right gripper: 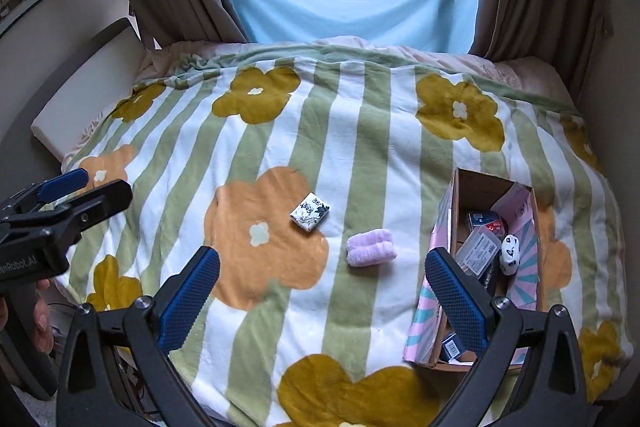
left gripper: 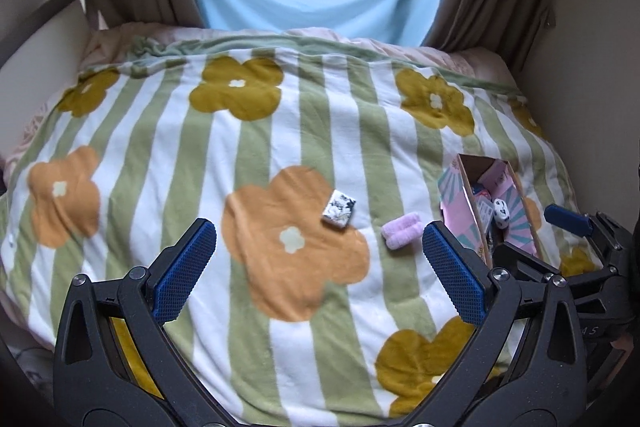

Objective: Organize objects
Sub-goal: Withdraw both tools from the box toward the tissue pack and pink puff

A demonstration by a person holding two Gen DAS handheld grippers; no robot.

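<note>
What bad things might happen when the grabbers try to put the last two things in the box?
1. The box stands on a soft, puffy blanket, so a bump from the right gripper beside it might tip it.
2. The purple fluffy roll is squashy and may slip from the jaws or snag the blanket.
3. The small flowery packet lies flat, so the left gripper may pinch blanket along with it.

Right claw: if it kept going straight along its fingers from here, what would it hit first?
Probably the lilac fluffy roll, which lies on the blanket just ahead between the open right claw fingers. The patterned packet sits farther and slightly left. Depth is hard to judge in a fisheye view.
</note>
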